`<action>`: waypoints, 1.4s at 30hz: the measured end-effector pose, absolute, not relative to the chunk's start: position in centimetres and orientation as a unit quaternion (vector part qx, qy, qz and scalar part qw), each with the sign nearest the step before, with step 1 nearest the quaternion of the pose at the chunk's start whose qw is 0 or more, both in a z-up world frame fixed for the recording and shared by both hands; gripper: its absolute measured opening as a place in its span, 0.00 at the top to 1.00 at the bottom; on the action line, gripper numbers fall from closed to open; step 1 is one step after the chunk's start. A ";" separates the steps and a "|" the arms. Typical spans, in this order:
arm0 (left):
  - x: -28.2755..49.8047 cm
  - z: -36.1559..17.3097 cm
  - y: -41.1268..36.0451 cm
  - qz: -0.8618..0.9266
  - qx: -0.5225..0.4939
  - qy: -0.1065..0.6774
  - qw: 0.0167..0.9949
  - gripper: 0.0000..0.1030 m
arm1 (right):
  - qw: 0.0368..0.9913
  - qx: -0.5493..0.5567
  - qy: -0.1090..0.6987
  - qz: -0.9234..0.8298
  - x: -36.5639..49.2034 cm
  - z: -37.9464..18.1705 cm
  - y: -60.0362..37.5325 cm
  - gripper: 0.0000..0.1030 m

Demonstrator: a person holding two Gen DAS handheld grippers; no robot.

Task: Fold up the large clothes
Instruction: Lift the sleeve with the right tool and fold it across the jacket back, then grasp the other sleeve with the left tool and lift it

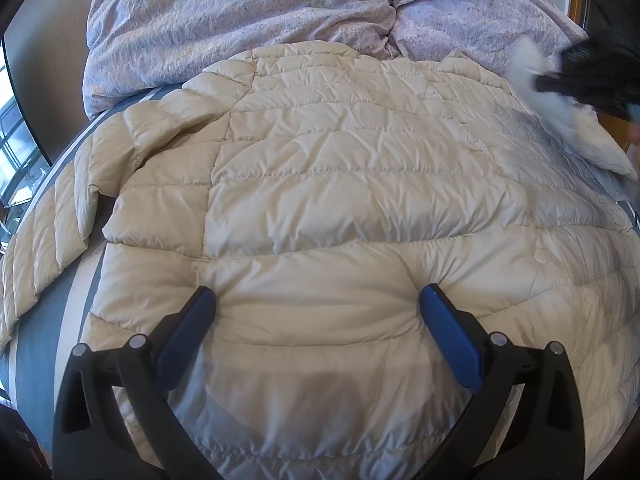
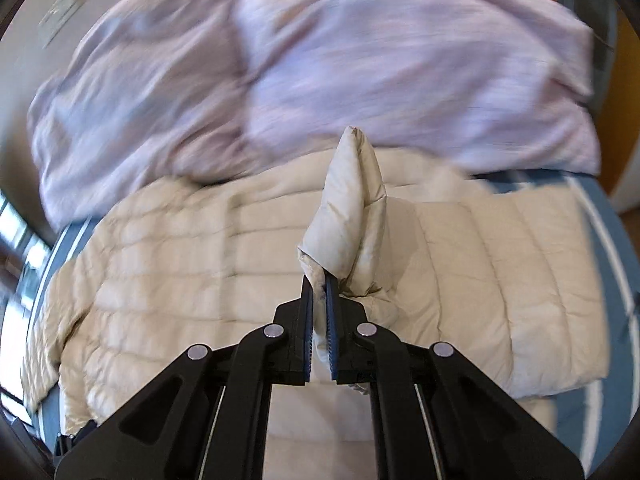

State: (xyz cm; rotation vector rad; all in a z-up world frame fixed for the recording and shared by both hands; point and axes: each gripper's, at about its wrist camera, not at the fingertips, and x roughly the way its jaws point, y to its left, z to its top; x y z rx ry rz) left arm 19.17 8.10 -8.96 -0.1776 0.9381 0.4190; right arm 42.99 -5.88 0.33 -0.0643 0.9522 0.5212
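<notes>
Pinching a cream jacket [image 2: 240,280] sleeve [image 2: 352,208], right tool [image 2: 319,280]; left tool [image 1: 318,300] spread, seemingly pressing the hem.

No legible text, label, brand or number in either view. Wall plate [image 2: 64,10] in the right wrist view too blurred to read.

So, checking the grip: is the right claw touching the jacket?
Touching. The right wrist view shows the right claw shut on a fold of the cream jacket.
</notes>
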 end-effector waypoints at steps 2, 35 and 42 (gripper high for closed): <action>19.2 -9.0 8.2 0.200 -0.085 0.448 0.867 0.02 | 0.848 -0.041 0.453 0.271 41.8 -0.2 -3.9 0.94; 7.1 -4.5 21.0 0.336 -0.153 0.425 0.826 0.02 | 0.863 -0.075 0.451 0.215 40.2 -3.8 -1.1 0.38; 3.7 -3.9 25.7 0.367 -0.194 0.412 0.811 0.02 | 0.860 -0.120 0.452 0.203 39.2 -6.1 2.3 0.31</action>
